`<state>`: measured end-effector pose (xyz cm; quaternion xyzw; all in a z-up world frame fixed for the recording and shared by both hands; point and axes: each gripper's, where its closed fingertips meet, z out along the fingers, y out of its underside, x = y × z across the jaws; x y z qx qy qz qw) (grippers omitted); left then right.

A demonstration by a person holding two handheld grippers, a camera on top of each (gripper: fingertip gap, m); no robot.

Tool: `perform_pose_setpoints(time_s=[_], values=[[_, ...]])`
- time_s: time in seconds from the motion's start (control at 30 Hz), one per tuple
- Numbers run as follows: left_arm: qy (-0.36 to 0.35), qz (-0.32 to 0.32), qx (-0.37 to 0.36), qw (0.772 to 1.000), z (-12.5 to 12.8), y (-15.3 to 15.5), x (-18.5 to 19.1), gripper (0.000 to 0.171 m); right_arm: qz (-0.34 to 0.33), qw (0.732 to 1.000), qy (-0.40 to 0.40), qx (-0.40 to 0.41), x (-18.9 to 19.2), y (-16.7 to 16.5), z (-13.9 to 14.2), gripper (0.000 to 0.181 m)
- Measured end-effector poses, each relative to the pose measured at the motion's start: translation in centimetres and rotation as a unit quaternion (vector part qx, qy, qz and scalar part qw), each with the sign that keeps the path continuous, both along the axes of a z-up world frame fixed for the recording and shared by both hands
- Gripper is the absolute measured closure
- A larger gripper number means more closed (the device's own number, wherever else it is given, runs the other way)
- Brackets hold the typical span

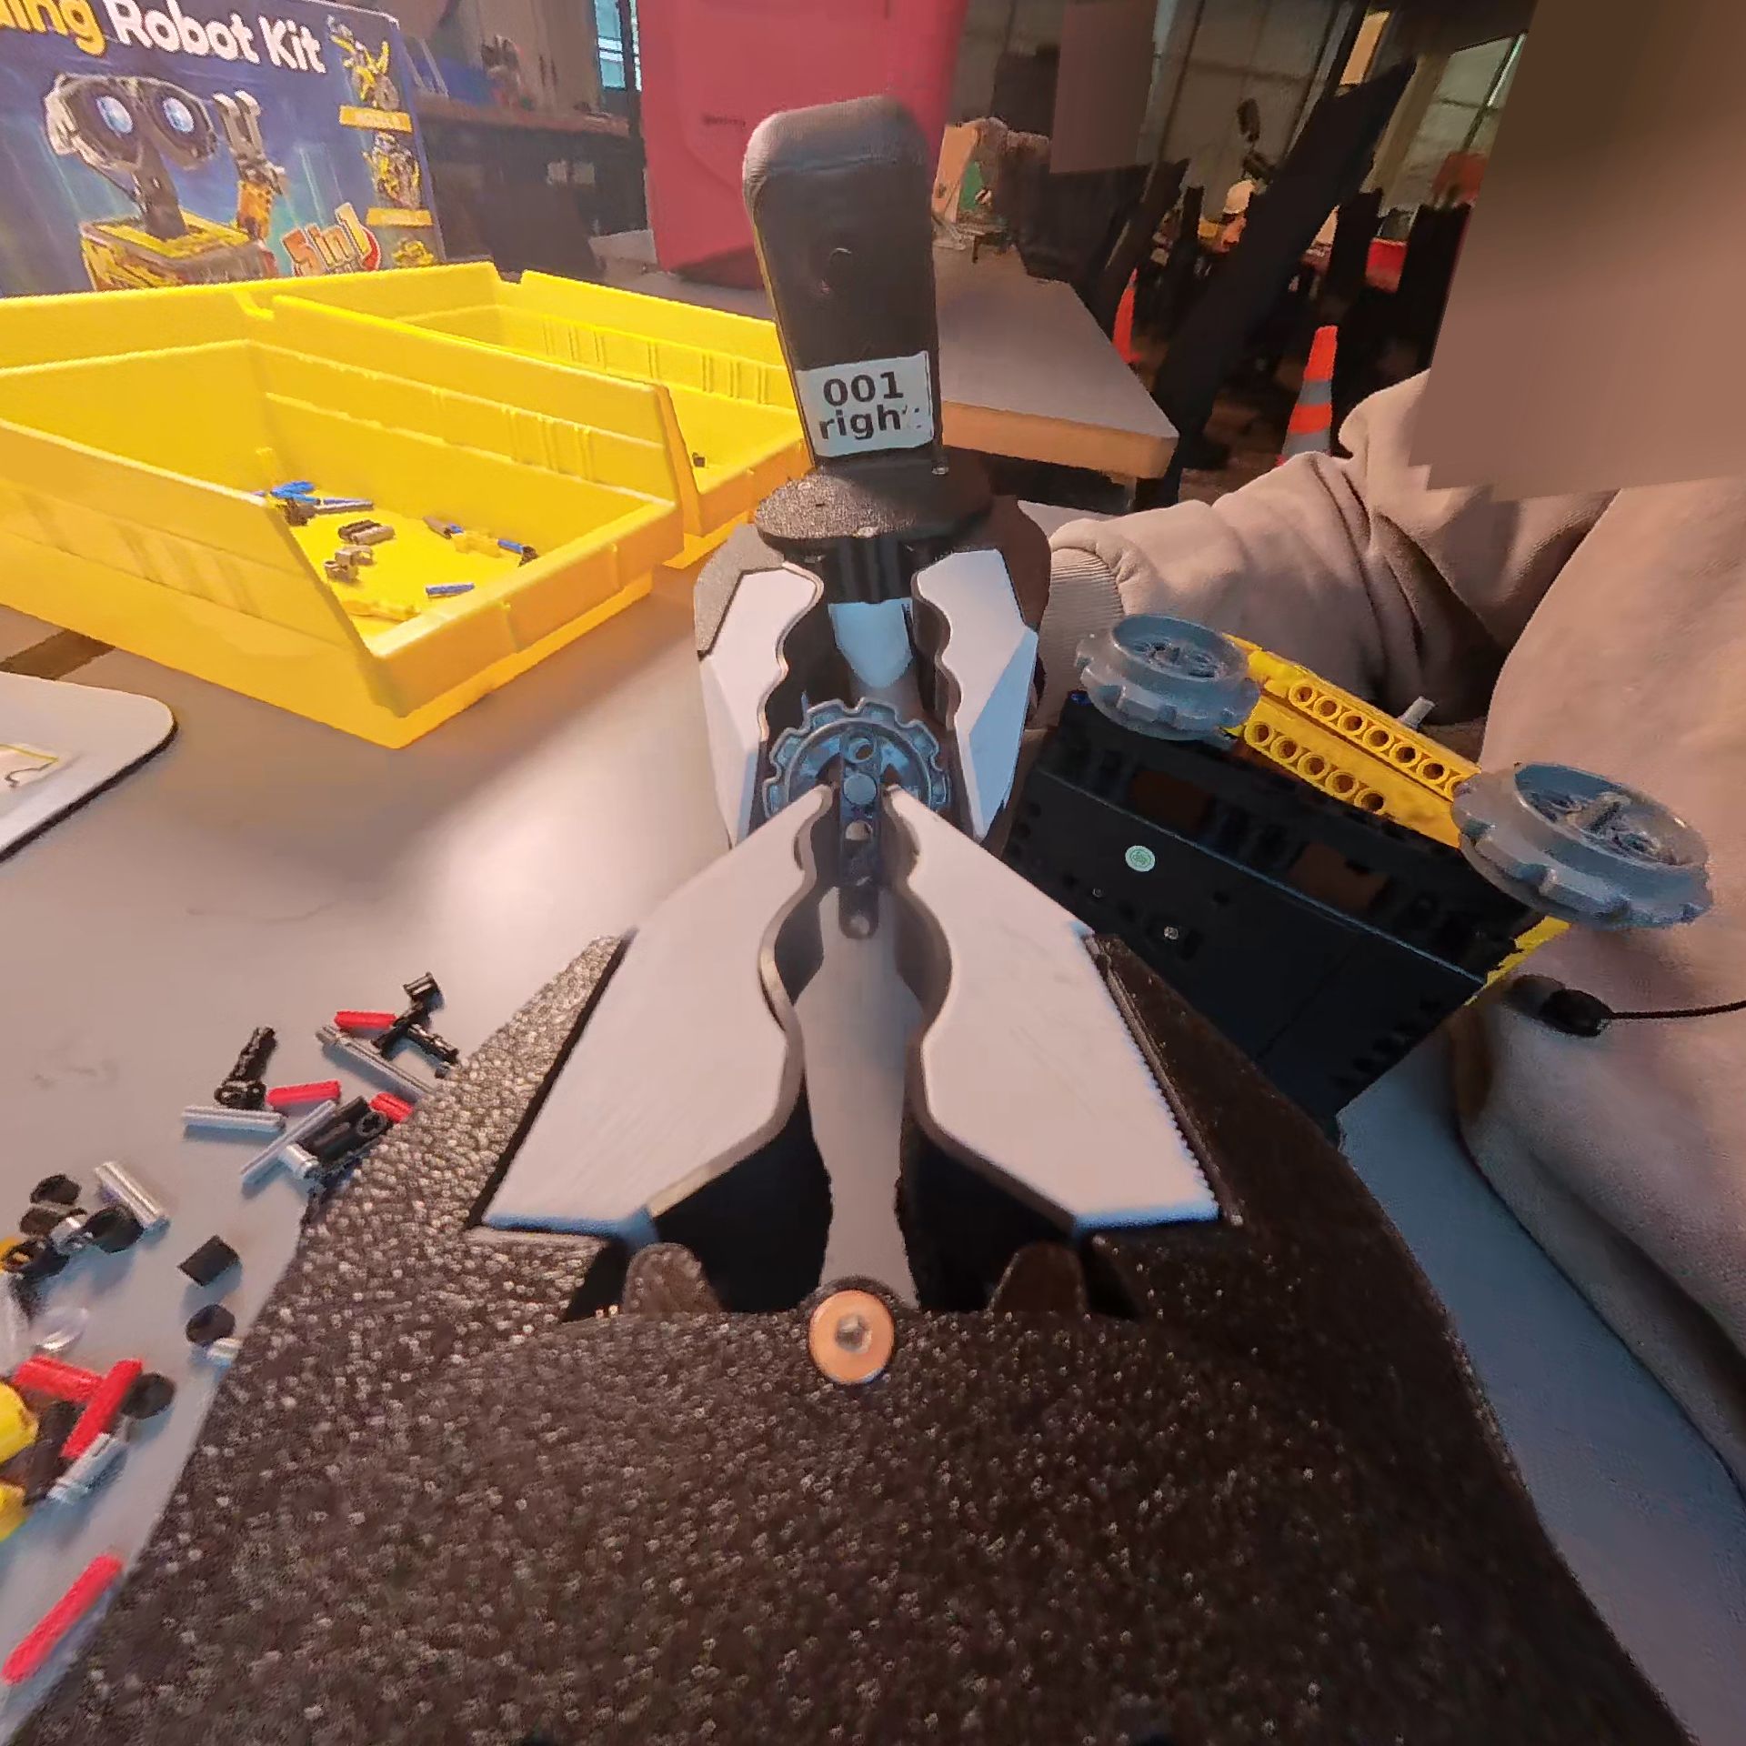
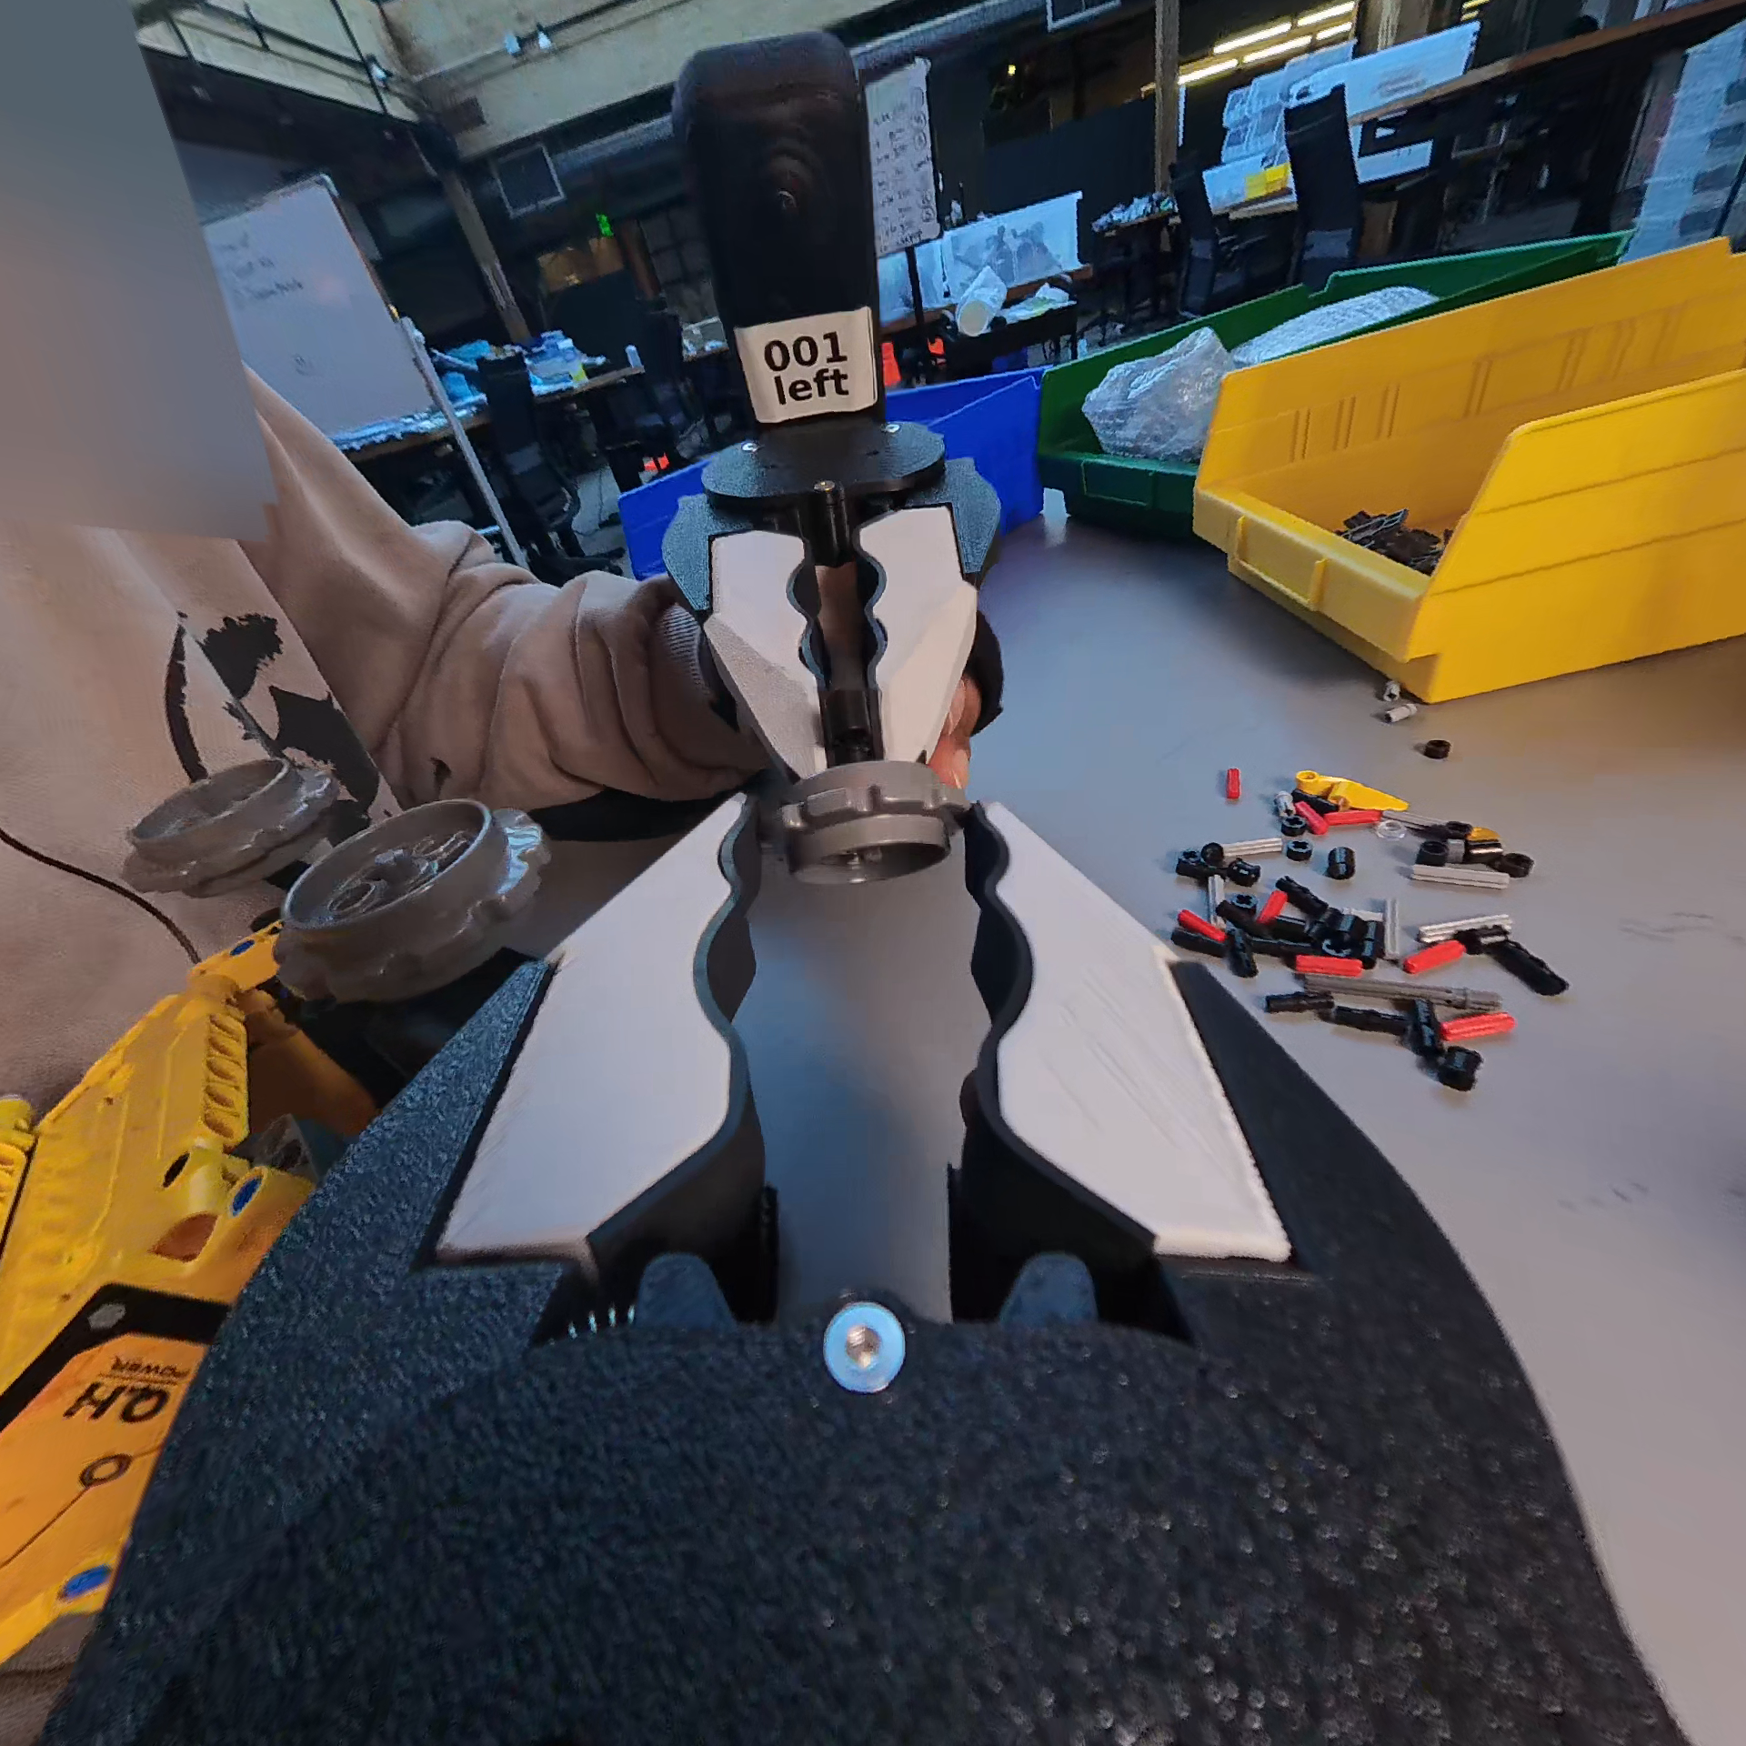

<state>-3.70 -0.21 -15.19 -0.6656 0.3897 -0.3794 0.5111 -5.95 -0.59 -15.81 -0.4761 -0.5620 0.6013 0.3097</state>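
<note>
My left gripper is shut on a thin black holed beam held upright between its fingertips. Facing it, my right gripper is shut on a grey toothed wheel, one fingertip on each side of its rim. The beam's far end meets the wheel's hub. In the right wrist view the left gripper stands just behind the wheel with the beam in it. Both are held a little above the grey table.
A yellow and black brick model with two grey wheels lies by the person's sleeve. Loose small pins and axles lie on the table. Yellow bins, a green bin and a blue bin stand behind. Only a small space, under 4 cm, lies between the two pairs of fingers.
</note>
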Motion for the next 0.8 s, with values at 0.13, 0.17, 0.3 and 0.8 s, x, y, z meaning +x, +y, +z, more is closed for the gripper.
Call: perform_pose_setpoints(time_s=[0.13, 0.17, 0.3, 0.8], values=[[0.001, -0.001, 0.000, 1.000, -0.3, -0.3, -0.3, 0.164, 0.002, 1.000, -0.008, 0.003, -0.2, -0.4, -0.2, 0.140], [0.005, 0.005, 0.002, 1.000, -0.5, -0.2, -0.3, 0.164, -0.001, 1.000, -0.010, 0.009, -0.2, -0.2, -0.3, 0.140], [0.031, 0.006, 0.006, 0.999, -1.2, -0.2, 0.0, 0.162, -0.007, 0.999, -0.030, 0.043, 0.1, 0.0, -1.0, 0.140], [-0.018, 0.026, 0.005, 0.999, 0.6, 0.6, -0.3, 0.164, -0.025, 0.998, -0.035, 0.051, -0.1, 0.6, 0.3, 0.141]])
